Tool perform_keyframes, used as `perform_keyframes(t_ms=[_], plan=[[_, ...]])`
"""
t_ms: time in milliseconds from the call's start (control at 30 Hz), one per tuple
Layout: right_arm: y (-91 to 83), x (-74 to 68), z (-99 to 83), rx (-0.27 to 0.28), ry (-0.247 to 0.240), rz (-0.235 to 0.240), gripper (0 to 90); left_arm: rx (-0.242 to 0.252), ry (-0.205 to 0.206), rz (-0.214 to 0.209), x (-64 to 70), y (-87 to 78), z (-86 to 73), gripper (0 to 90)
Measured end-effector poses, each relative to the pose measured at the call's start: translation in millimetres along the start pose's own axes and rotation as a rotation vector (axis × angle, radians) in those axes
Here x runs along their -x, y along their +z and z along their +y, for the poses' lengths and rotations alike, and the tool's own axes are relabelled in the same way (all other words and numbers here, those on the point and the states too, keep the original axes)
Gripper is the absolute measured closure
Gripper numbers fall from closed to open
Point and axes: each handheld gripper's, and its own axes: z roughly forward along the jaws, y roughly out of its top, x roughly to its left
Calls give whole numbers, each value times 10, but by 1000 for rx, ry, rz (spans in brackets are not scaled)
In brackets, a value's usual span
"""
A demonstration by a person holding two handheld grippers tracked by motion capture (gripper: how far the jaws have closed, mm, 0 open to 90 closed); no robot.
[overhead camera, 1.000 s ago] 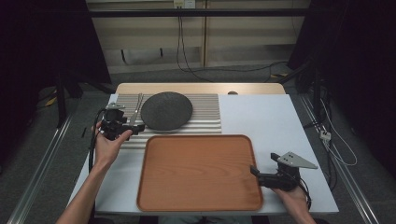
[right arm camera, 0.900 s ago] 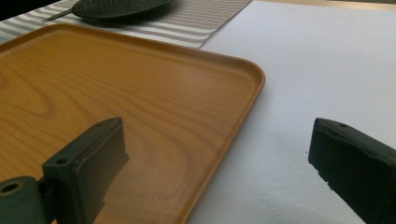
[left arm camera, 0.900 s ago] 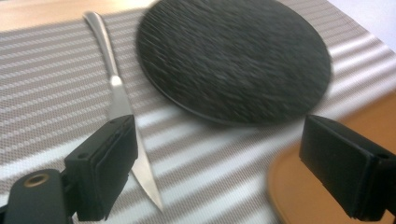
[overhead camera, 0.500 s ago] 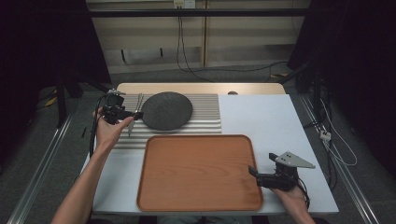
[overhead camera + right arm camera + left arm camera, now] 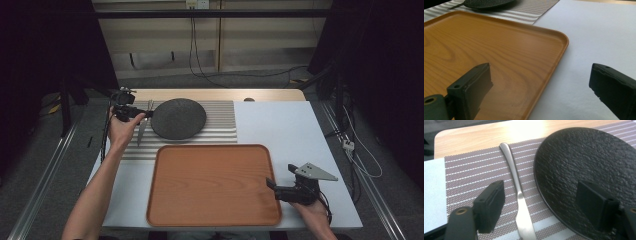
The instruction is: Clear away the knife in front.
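Wooden tray [image 5: 212, 187] lying flat at the near middle of the white table [image 5: 295, 130], rim raised all round, bare inside. Behind it, striped placemat [image 5: 220, 122] spread toward the far edge, touching or just shy of the tray's far rim. On the placemat, dark textured plate [image 5: 178, 118], round, resting flat, left of the mat's middle. Just beside the plate's left edge, silver utensil [image 5: 517, 192], handle pointing away in the left gripper view, lying flat on the stripes, close to the plate rim but apart from it; working end hidden below the frame.

Left gripper [image 5: 145, 114] low at the plate's left edge, jaws spread wide: 1 jaw left of the utensil, the other over the plate's surface, so utensil and plate rim both sit between the 2. Nothing clamped.

Right gripper [image 5: 270, 185] at the tray's right rim near the front corner, jaws wide apart, 1 above the tray's wood, 1 above the white table, rim between them, nothing gripped.
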Motion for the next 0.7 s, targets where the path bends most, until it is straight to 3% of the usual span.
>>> perform_keyframes(t_ms=[267,333,433,533,700], plan=[[4,20,-3,0,1,-3,40,-16,-21,19,-138,140,86,387],[2,22,-4,1,5,-6,40,-10,-54,23,-179,209,69,419],[1,29,-5,-1,10,-6,40,-44,-52,35,-235,299,40,486],[10,35,-5,-3,7,0,40,-49,-84,37,-249,393,13,515],[22,33,-3,-4,10,1,40,-65,-86,60,-212,533,-12,677]])
